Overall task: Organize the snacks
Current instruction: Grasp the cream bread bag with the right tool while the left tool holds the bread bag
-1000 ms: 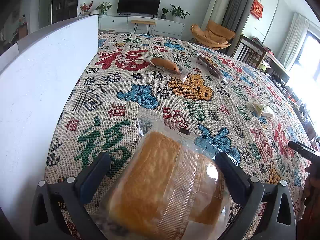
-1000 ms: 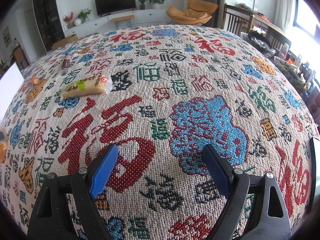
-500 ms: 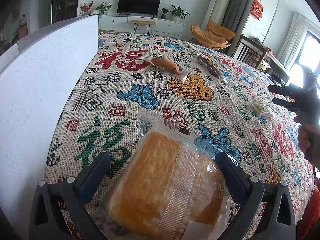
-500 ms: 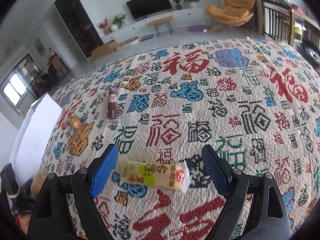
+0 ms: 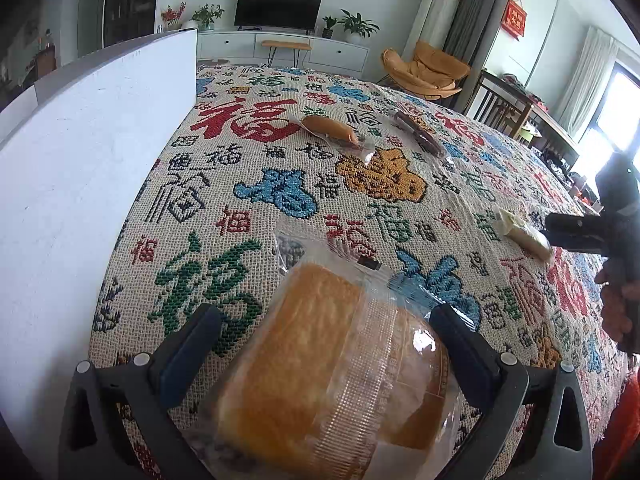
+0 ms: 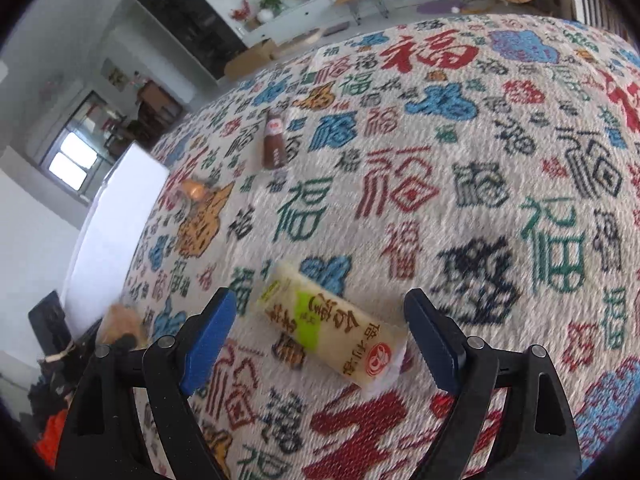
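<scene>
While the left gripper [image 5: 324,344] stays spread around the wrapped bread [image 5: 332,364] near the tablecloth's [image 5: 256,184] left edge beside the white box [image 5: 80,168], the right gripper [image 6: 320,332] has swung over the yellow snack bar [image 6: 332,332], fingers apart, ready to pinch. Only the right view shows the bar's label; only the left shows the bread whole.

Left tongs [image 5: 324,344] spread around wrapped bread [image 5: 332,364].

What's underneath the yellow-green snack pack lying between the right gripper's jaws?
The snack pack lies flat on the patterned tablecloth, overlapping a blue motif and a red character. The cloth directly beneath it is covered, so nothing else can be confirmed there. The right gripper straddles it, jaws open.
</scene>
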A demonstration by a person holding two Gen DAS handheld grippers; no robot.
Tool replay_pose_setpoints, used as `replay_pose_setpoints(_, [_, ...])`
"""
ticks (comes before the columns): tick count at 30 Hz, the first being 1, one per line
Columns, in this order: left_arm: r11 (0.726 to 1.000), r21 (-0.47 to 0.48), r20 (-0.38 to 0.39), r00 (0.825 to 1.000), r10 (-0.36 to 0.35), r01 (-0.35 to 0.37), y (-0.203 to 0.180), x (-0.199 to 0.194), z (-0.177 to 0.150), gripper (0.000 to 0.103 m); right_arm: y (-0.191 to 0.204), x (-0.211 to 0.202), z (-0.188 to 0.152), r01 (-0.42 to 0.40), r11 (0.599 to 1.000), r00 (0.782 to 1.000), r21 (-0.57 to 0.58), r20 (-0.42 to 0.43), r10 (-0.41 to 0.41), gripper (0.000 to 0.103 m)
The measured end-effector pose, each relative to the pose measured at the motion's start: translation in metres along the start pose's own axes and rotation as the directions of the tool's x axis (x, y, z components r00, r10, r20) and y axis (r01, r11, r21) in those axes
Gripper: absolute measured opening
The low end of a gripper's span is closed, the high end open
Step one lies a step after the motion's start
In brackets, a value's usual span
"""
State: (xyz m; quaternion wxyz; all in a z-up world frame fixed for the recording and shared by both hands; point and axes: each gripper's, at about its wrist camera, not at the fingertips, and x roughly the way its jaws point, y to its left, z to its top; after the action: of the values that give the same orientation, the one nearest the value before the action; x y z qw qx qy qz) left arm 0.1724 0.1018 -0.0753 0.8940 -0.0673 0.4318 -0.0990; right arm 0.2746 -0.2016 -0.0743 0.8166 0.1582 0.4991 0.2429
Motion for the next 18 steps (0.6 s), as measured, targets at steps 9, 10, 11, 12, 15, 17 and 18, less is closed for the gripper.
replay_pose_setpoints(9, [1.0, 0.0, 0.0, 1.0, 0.001, -0.001, 0.0, 0.0, 0.0, 0.103, 0.037, -0.024, -0.037, -0.111, 0.992, 0.993, -0.066, -0.049, 0.108, 0.089])
replay_pose_setpoints(10, [1.0, 0.0, 0.0, 1.0, 0.001, -0.001, 0.0, 0.0, 0.0, 0.103, 0.041, -0.027, -0.036, -0.071, 0.993, 0.997, -0.093, -0.033, 0.068, 0.089])
replay_pose_setpoints(11, [1.0, 0.0, 0.0, 1.0, 0.001, -0.001, 0.0, 0.0, 0.0, 0.103, 0.044, -0.027, -0.034, -0.038, 0.993, 0.999, -0.114, -0.023, 0.036, 0.089])
replay_pose_setpoints(12, [1.0, 0.0, 0.0, 1.0, 0.001, -0.001, 0.0, 0.0, 0.0, 0.103, 0.045, -0.028, -0.031, -0.014, 0.992, 1.0, -0.127, -0.016, 0.012, 0.089])
replay_pose_setpoints(15, [1.0, 0.0, 0.0, 1.0, 0.001, -0.001, 0.0, 0.0, 0.0, 0.103, 0.042, -0.028, -0.026, 0.006, 0.995, 1.0, -0.1, -0.003, -0.006, 0.089])
replay_pose_setpoints(17, [1.0, 0.0, 0.0, 1.0, 0.001, -0.001, 0.0, 0.0, 0.0, 0.103, 0.039, -0.029, -0.026, 0.01, 0.997, 1.0, -0.072, 0.009, -0.009, 0.089])
replay_pose_setpoints(18, [1.0, 0.0, 0.0, 1.0, 0.001, -0.001, 0.0, 0.0, 0.0, 0.103, 0.037, -0.029, -0.026, 0.013, 0.998, 1.0, -0.058, 0.013, -0.012, 0.089])
